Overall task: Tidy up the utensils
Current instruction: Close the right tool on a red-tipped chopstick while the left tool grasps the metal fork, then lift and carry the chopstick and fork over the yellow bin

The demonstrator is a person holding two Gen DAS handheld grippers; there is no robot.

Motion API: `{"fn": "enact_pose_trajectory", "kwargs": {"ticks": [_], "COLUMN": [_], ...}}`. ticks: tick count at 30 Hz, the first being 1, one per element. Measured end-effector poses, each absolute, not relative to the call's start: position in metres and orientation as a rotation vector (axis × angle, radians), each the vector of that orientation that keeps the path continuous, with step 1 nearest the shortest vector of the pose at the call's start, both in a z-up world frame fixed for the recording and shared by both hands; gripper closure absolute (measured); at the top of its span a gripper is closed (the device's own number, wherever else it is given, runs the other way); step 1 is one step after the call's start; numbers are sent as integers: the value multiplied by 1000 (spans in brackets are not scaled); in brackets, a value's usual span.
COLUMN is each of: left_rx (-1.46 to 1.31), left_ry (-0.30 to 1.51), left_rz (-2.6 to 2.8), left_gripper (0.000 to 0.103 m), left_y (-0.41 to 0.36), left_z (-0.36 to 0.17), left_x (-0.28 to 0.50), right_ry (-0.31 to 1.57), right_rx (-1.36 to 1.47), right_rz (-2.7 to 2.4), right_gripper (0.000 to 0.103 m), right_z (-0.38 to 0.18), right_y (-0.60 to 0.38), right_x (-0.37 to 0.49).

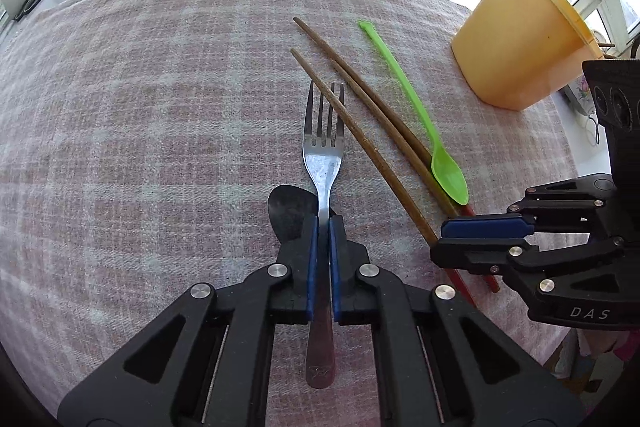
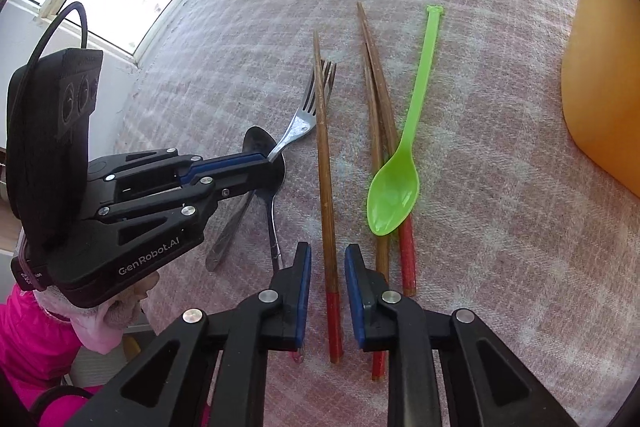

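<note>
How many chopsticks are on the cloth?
3. One chopstick lies between the right gripper's open fingers, crossing the fork; the other two chopsticks cross under the green spoon.

The right gripper is hovering with its jaws parted around a red-tipped chopstick lying on the checked cloth, while the left gripper is pinching the fork above a metal spoon.
</note>
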State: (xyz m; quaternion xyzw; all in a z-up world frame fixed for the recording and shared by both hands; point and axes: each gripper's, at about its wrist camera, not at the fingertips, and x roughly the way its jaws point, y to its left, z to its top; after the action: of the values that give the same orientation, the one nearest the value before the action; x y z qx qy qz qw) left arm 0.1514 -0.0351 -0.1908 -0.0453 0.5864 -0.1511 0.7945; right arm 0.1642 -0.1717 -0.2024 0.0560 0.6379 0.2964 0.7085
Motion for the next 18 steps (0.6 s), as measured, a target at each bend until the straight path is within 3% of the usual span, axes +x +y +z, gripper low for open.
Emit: {"fn": "enact_pose_trajectory", "kwargs": {"ticks": [5,8,18], "left_rx": [-160,-179,-313], "left_ry": [1253,1245,1195], "left_rz": [-308,-305,-276], "left_gripper": [100,100,100], "left_y": [-24,-20,8], "left_z": [-188,-186,-170], "left_x": [147,146,141], "right_ry": [1398,1397,1339], "right_rx": [63,32,117], "right_rz": [656,662,637], "right_gripper": [85,97,99], "right_z": [-203,-206,-190], "right_y": [-153,-144,-159], "right_x": [180,185,176]}}
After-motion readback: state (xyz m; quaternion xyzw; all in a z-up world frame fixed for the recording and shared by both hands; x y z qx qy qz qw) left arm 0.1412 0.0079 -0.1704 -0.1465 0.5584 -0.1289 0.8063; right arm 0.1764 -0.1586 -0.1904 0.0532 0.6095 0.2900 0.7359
